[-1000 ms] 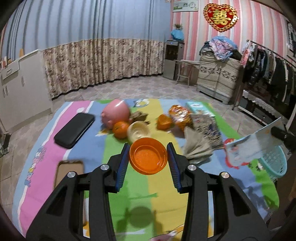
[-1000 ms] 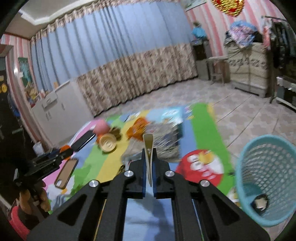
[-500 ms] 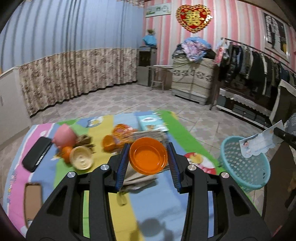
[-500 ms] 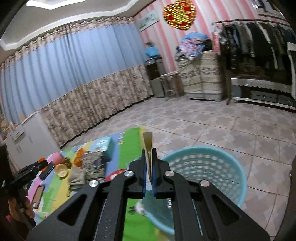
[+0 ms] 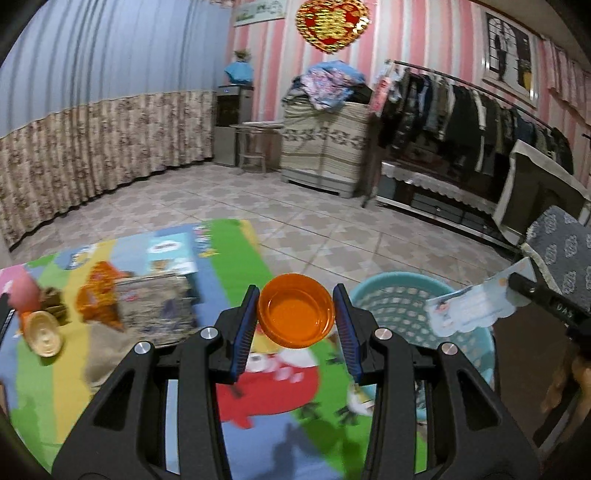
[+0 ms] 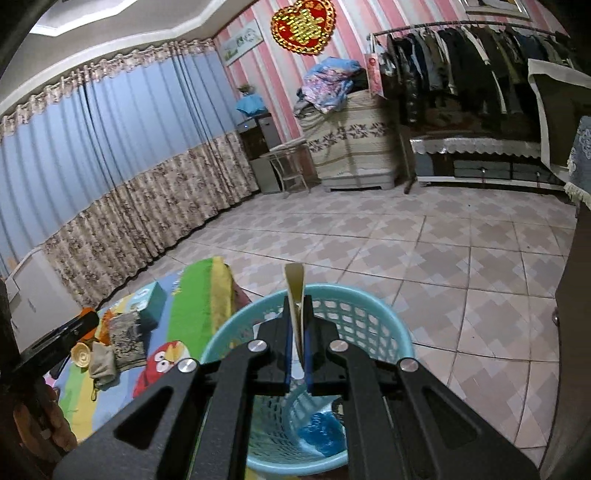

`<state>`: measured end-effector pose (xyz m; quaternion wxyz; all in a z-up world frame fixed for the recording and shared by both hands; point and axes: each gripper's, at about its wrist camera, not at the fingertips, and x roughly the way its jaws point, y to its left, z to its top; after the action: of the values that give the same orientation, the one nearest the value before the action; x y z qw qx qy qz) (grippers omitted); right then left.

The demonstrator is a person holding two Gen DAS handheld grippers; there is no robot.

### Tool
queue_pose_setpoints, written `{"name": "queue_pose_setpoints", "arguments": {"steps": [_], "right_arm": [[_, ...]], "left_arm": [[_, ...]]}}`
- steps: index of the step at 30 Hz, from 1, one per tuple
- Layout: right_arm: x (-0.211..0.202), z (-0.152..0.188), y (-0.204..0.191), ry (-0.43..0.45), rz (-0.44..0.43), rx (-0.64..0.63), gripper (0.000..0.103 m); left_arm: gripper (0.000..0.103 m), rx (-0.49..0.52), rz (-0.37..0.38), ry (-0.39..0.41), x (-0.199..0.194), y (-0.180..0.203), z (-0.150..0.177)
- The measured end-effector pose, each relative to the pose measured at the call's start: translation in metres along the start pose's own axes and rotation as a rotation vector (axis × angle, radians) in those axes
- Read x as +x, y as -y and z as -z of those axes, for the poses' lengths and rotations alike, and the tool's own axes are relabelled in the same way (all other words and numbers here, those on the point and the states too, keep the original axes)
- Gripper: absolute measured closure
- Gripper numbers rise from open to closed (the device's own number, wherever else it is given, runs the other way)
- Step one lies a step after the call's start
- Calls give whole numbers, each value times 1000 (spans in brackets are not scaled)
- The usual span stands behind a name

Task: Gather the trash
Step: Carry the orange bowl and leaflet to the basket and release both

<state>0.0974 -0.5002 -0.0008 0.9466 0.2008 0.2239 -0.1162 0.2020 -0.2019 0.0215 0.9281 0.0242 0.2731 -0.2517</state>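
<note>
Trash rides toward the teal basket (image 6: 369,325): left tool (image 5: 295,314) clamped on an orange bowl (image 5: 296,312) beside its rim, right tool (image 6: 296,332) pinching a paper card (image 6: 295,291) above it for dropping.

We see a room with pink-and-white striped walls (image 6: 255,77) and a pale tiled floor (image 5: 314,229). At twelve o'clock in the left wrist view hangs a red-and-gold heart ornament (image 5: 332,22). A blue curtain (image 6: 110,122) with a floral lower band spans the ten o'clock side. Beneath the heart stands a chest draped in patterned cloth (image 5: 321,147), heaped with bedding, and just beside it a small table (image 5: 255,144) and a dark cabinet (image 5: 231,125). At two o'clock we find a rack of dark clothes (image 5: 461,110). A bright cartoon play mat (image 5: 229,251) covers the near floor.
</note>
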Motion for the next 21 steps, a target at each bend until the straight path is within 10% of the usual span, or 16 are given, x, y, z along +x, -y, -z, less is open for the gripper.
{"name": "queue_pose_setpoints", "arguments": {"steps": [21], "right_arm": [[30,4,28,-64,116,27,98]], "left_arm": [[63,99,145,-44,93,90,3]]}}
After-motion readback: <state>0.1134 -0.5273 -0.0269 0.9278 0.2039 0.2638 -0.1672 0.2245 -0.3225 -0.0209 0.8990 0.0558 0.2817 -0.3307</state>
